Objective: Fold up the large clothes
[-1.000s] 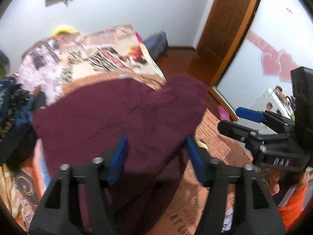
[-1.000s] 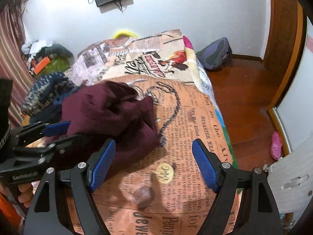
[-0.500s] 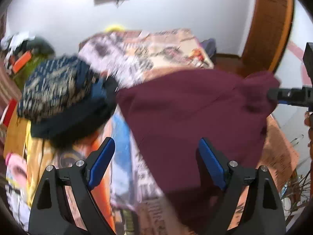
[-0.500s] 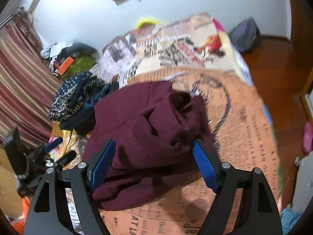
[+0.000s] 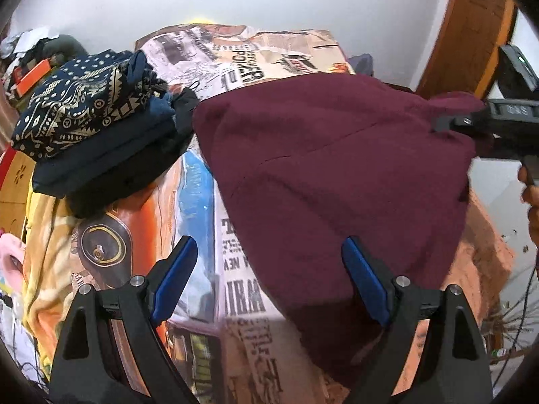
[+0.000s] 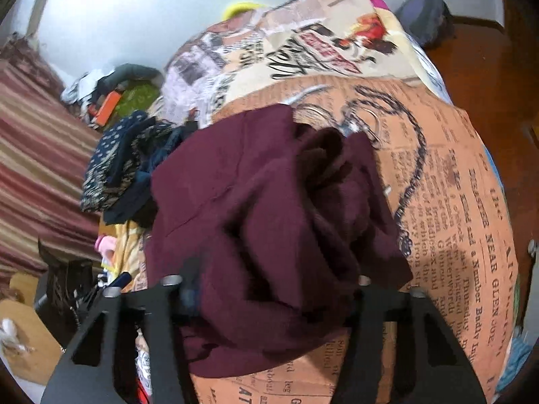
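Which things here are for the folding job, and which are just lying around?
For the job:
- maroon sweatshirt, spread on the newspaper-print bedspread
- left hand-held gripper, open
- right hand-held gripper, at the sweatshirt's far corner

Just lying about:
- stack of folded dark blue clothes
- grey backpack on the floor
- clutter pile by the wall
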The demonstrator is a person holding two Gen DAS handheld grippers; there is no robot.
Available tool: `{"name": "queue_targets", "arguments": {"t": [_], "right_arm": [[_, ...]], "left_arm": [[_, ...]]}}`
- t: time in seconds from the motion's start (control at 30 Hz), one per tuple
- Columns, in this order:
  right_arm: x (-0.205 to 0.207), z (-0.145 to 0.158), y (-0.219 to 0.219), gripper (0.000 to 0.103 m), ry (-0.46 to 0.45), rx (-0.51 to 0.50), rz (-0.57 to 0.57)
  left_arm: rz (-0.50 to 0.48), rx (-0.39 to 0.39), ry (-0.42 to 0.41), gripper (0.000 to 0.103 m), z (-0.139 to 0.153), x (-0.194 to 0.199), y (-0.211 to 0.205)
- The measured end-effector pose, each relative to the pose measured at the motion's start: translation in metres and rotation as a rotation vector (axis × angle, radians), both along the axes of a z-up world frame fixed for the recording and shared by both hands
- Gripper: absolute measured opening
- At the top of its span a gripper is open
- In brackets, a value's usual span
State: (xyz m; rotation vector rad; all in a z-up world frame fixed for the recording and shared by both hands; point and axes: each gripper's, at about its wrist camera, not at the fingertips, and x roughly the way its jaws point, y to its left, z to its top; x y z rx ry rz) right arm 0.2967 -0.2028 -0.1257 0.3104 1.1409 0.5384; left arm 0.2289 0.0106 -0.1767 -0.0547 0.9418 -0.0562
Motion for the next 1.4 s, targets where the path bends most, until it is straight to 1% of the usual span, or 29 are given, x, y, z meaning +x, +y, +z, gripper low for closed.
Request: {"name": "queue_targets", "arguments": {"t": [0.03, 0.13, 0.2, 0.27, 0.37, 0.4, 0.47, 0.57, 0.67, 0.7, 0.77, 0.8, 0.83, 0.87, 0.93, 1.0, 1.07, 1.17, 1.23, 1.3, 1.37, 1.4], "right_arm": [[-0.002, 0.005, 0.001, 0.033, -0.015, 0.001, 0.008], [-0.004, 0.024, 0.0, 0.024, -0.05, 0.032, 0.021], [-0.006, 0.039, 0.003, 0.022, -0.087, 0.041, 0.033], [-0.009, 0.056, 0.005, 0.021, -0.136, 0.042, 0.044], [-0.012, 0.065, 0.004, 0.021, -0.174, 0.036, 0.056], [-0.013, 0.063, 0.003, 0.021, -0.175, 0.031, 0.057], [-0.013, 0.049, -0.004, 0.021, -0.154, 0.005, 0.052], [-0.007, 0.02, -0.021, 0.021, -0.081, -0.016, 0.022], [0.0, -0.005, -0.038, 0.022, -0.017, 0.002, 0.013], [0.001, -0.01, -0.041, 0.024, -0.004, 0.011, 0.016], [0.0, -0.013, -0.044, 0.029, -0.018, 0.0, 0.019], [-0.001, -0.012, -0.045, 0.035, -0.031, -0.017, 0.019], [-0.003, -0.011, -0.043, 0.044, -0.05, -0.049, 0.018], [-0.005, -0.01, -0.041, 0.05, -0.069, -0.094, 0.013], [-0.011, -0.006, -0.038, 0.07, -0.114, -0.175, 0.003], [-0.014, -0.005, -0.037, 0.076, -0.148, -0.218, 0.007], [-0.014, -0.006, -0.04, 0.08, -0.15, -0.224, 0.009], [-0.011, -0.013, -0.05, 0.087, -0.117, -0.184, -0.01], [-0.007, -0.023, -0.057, 0.092, -0.065, -0.127, -0.024], [-0.003, -0.033, -0.064, 0.095, -0.007, -0.059, -0.035], [0.001, -0.042, -0.071, 0.095, 0.054, 0.022, -0.042], [0.004, -0.046, -0.074, 0.095, 0.079, 0.055, -0.045]], "left_arm": [[-0.013, 0.003, -0.008, 0.088, 0.004, -0.005, -0.001], [-0.048, 0.007, -0.023, 0.088, 0.012, -0.021, -0.008], [-0.065, 0.005, -0.021, 0.088, 0.013, -0.028, -0.013], [-0.093, 0.026, -0.013, 0.088, 0.009, -0.033, -0.021], [-0.103, 0.093, 0.008, 0.088, -0.004, -0.034, -0.033], [-0.1, 0.096, 0.023, 0.088, -0.009, -0.032, -0.034], [-0.088, 0.074, 0.05, 0.088, -0.017, -0.028, -0.031], [-0.068, 0.025, 0.085, 0.088, -0.024, -0.025, -0.022], [-0.068, 0.017, 0.093, 0.088, -0.023, -0.026, -0.017], [-0.068, 0.022, 0.091, 0.088, -0.021, -0.027, -0.016], [-0.064, 0.034, 0.083, 0.088, -0.016, -0.03, -0.012], [-0.057, 0.034, 0.077, 0.088, -0.013, -0.031, -0.01], [-0.046, 0.028, 0.069, 0.088, -0.009, -0.032, -0.005], [-0.036, 0.02, 0.061, 0.088, -0.006, -0.032, -0.003], [0.003, 0.004, 0.034, 0.088, 0.002, -0.031, 0.007], [0.043, -0.001, 0.013, 0.088, 0.009, -0.029, 0.013], [0.084, -0.009, 0.001, 0.088, 0.012, -0.022, 0.021], [0.116, -0.054, -0.013, 0.088, 0.012, -0.008, 0.029], [0.145, -0.098, -0.039, 0.088, 0.01, 0.0, 0.034], [0.162, -0.167, -0.009, 0.088, 0.0, 0.013, 0.038], [0.162, -0.256, 0.04, 0.088, -0.014, 0.027, 0.04], [0.164, -0.279, 0.06, 0.088, -0.019, 0.032, 0.039]]}}
